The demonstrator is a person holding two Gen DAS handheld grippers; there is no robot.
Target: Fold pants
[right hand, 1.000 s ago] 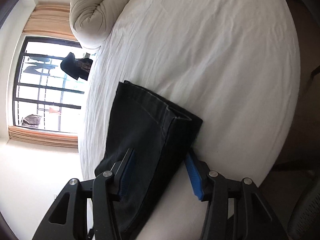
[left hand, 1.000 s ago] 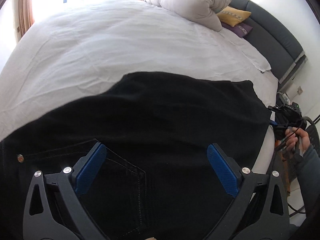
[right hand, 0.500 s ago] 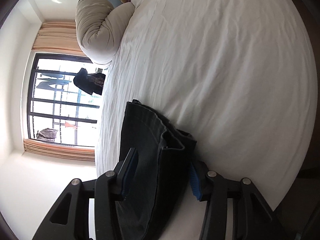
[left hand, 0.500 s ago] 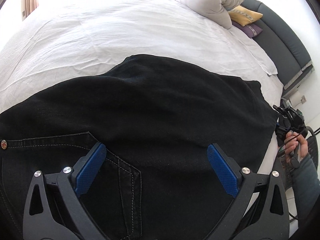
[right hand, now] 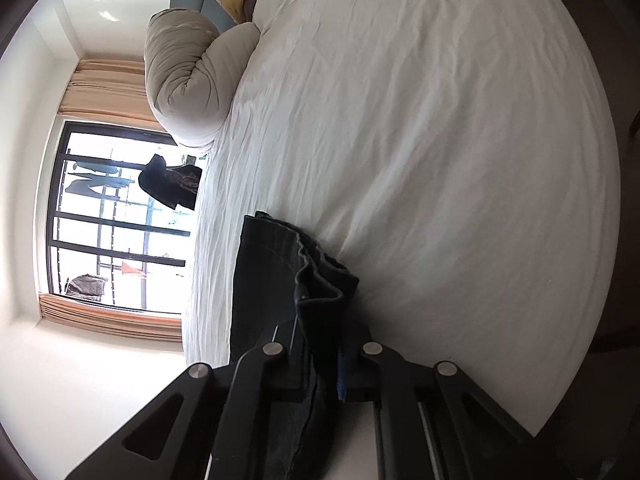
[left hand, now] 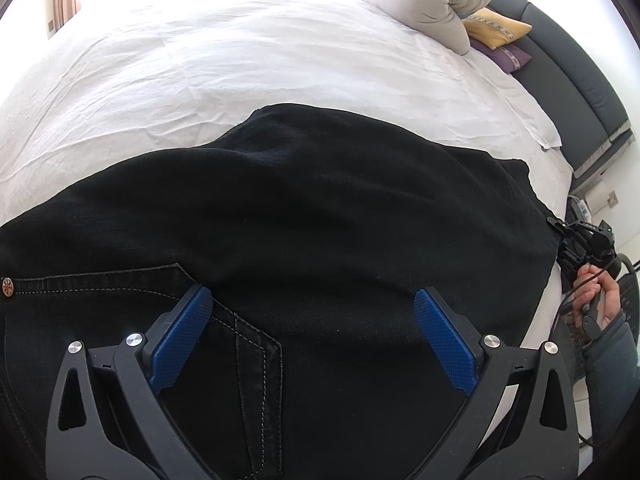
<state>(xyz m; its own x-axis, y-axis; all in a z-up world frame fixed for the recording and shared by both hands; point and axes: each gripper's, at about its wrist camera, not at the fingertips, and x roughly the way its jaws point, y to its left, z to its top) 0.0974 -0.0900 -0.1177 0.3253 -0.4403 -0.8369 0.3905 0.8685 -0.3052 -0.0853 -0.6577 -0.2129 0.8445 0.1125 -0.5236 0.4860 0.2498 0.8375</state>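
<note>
Black fingers [left hand: 176, 344], blue pads, grey sleeve [left hand: 612, 364]

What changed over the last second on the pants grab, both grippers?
The right gripper has been closing its jaws on the hem end of the black pants; the denim now bunches up, pinched between its pads. The left gripper eased further over the pants near the back pocket. Unchanged: left jaws wide open and holding nothing, pants spread on the white bed sheet.
</note>
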